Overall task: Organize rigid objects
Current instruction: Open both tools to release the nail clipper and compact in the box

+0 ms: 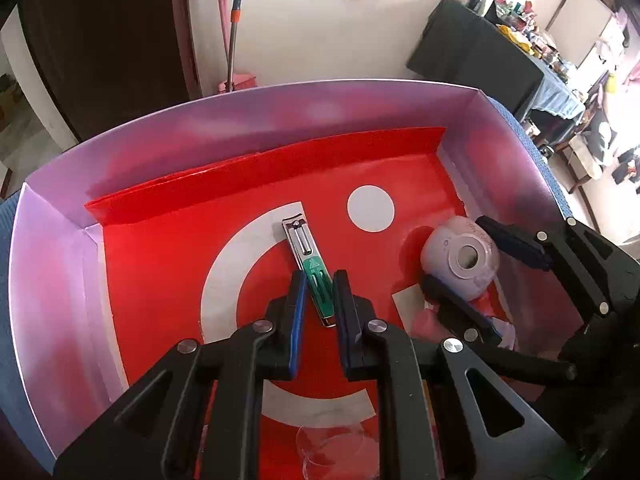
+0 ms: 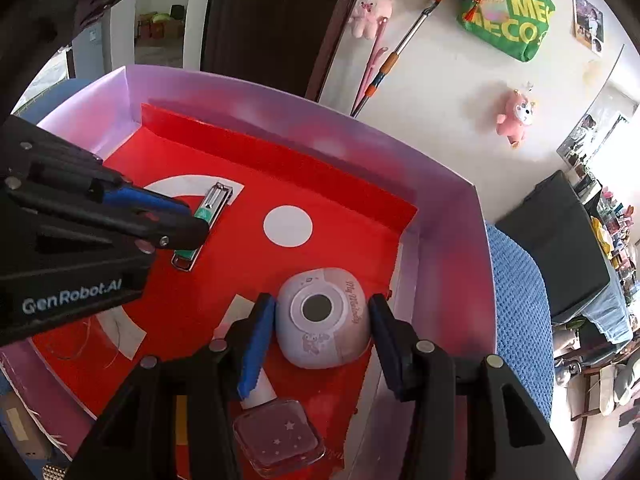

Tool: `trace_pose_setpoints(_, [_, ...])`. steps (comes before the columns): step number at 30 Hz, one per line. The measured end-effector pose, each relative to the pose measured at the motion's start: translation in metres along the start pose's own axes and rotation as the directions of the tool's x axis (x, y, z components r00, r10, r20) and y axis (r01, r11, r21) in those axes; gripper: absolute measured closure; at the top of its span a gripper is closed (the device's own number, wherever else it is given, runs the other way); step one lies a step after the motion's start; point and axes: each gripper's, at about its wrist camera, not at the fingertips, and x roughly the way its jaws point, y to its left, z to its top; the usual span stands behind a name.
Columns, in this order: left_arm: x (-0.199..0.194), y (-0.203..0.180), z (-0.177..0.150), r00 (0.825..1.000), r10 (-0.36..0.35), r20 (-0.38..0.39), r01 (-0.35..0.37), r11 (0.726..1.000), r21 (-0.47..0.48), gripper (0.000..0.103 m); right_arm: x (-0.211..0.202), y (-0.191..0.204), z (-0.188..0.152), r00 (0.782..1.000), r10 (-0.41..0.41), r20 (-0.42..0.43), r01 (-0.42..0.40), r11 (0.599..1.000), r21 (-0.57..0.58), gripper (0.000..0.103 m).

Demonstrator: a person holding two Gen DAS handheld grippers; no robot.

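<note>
From my left wrist, my left gripper [image 1: 318, 280] straddles the green-handled steel nail clipper [image 1: 310, 268] on the red-lined lilac cardboard tray [image 1: 256, 120], jaws parted, not pinching. From my right wrist, my right gripper [image 2: 322, 320] brackets the lilac rounded toy camera [image 2: 324, 318] scripted "My Melody", jaws wide, just beside it. Only here: a square pink nail-polish bottle [image 2: 278, 436], "GenRobot.AI".

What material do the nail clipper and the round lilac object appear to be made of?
Nail clipper: seemingly polished metal, given its mirror-like shine, with a green, probably plastic cover. Round lilac object: likely matte plastic; smooth moulded shell with printed lettering and soft highlights.
</note>
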Motion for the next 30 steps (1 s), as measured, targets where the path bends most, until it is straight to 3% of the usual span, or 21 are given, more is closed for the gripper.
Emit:
trace_pose_setpoints(10, [0.003,-0.011,0.008,0.998,0.064,-0.009,-0.063,0.997,0.04,0.089,0.0,0.0,0.001,1.0,0.015,-0.022,-0.015,1.0,-0.001,0.053])
trace_pose_setpoints(17, [0.004,-0.01,0.01,0.997,0.069,-0.024,-0.068,0.997,0.029,0.087,-0.003,0.001,0.0,1.0,0.018,-0.023,-0.019,1.0,-0.005,0.053])
trace_pose_setpoints(22, [0.002,-0.006,0.004,0.999,0.022,-0.029,-0.022,1.0,0.001,0.087,-0.008,0.002,-0.003,1.0,0.025,-0.014,-0.025,1.0,0.0,0.051])
trace_pose_setpoints(24, [-0.001,-0.004,0.001,1.0,0.003,-0.021,-0.003,1.0,-0.008,0.087,-0.01,0.003,-0.004,1.0,0.015,-0.01,-0.015,1.0,-0.003,0.048])
trace_pose_setpoints(26, [-0.006,-0.004,0.0,1.0,-0.009,-0.01,0.009,1.0,-0.011,0.087,-0.014,0.002,-0.004,1.0,0.012,0.002,-0.012,1.0,0.004,0.037])
trace_pose_setpoints(30, [-0.021,-0.006,-0.007,0.999,-0.018,0.026,0.019,1.0,-0.008,0.087,-0.021,0.0,-0.005,1.0,0.013,0.008,-0.014,1.0,0.026,0.036])
